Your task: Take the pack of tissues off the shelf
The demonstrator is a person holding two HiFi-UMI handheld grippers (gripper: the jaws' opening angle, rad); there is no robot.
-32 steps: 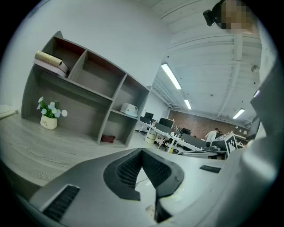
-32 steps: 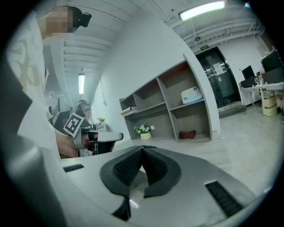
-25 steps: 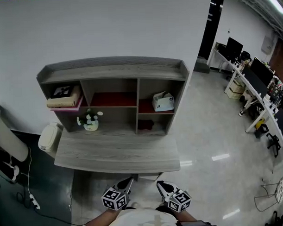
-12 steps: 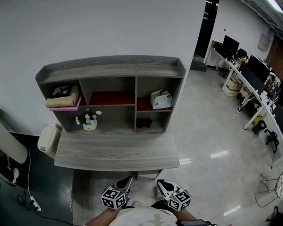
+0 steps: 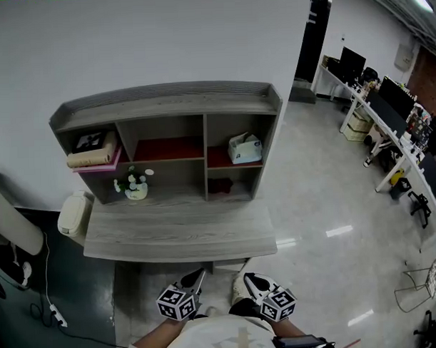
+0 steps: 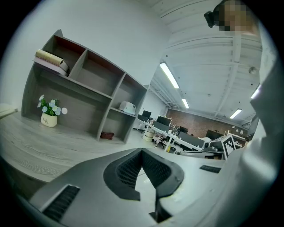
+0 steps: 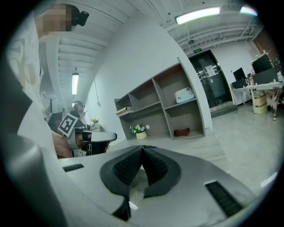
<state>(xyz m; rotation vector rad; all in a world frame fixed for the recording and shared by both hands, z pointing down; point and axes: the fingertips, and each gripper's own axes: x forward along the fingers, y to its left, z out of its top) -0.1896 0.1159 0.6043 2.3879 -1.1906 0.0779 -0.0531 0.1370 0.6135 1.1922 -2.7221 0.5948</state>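
Both the left hand-held gripper [image 5: 198, 277] and the right hand-held gripper [image 5: 247, 281] are closed and empty, well apart from the pack of tissues [image 5: 244, 148] in the upper right compartment of the shelf [image 5: 165, 101]; reaching in unopened risks shoving the pack backward.
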